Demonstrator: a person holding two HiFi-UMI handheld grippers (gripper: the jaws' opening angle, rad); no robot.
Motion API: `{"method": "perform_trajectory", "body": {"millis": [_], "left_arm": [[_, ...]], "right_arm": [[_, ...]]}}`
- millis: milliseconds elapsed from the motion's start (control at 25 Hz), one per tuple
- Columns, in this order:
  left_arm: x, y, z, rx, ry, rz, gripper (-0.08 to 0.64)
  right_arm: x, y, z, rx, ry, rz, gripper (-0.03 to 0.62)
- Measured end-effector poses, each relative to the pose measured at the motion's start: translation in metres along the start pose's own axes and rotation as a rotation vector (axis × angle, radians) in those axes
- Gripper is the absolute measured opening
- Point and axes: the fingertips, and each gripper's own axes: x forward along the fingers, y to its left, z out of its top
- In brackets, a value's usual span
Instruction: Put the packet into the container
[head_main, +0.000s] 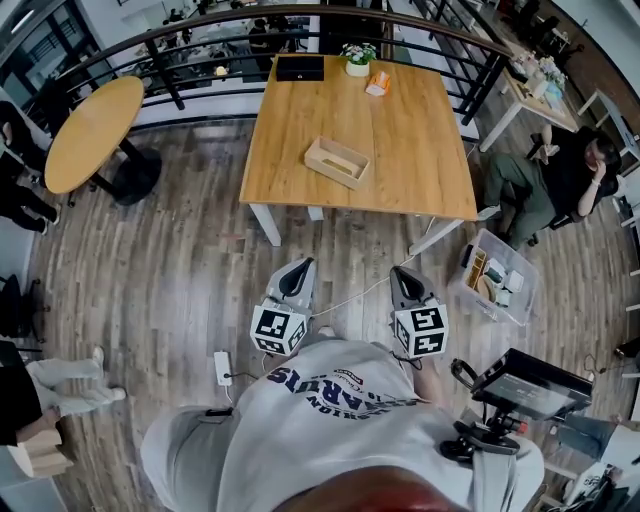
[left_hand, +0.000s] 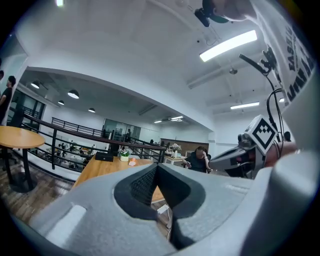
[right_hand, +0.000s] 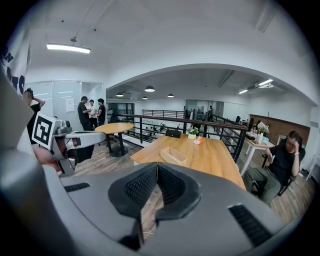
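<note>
The packet (head_main: 377, 84) is lying near the table's (head_main: 425, 135) far edge, well apart from the container (head_main: 337, 161). The left gripper (head_main: 298, 267) and right gripper (head_main: 401, 273) are hovering over the floor (head_main: 190, 255) short of the table, each with its jaws pressed together on nothing.

This looks like a big open office on an upper floor. A black railing (head_main: 170, 80) runs along the edge, and more of the big room shows past it. There is a square wooden table (head_main: 400, 150) with a little plant pot (head_main: 358, 62) on it, and a round table (head_main: 95, 130) off to one side. The floor (head_main: 180, 270) is wood planks. Long lights (right_hand: 68, 48) glow on the white ceiling. One person (head_main: 560, 180) sits by a side desk (head_main: 540, 100). A few people (right_hand: 92, 114) stand talking.
</note>
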Motion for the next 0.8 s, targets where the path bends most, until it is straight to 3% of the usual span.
{"method": "perform_trajectory", "body": {"millis": [800], "left_arm": [[0.006,0.015,-0.012,-0.025,0.029,0.016,-0.002]], "right_arm": [[0.012,0.002,0.005,-0.016,0.028,0.009,0.011]]}}
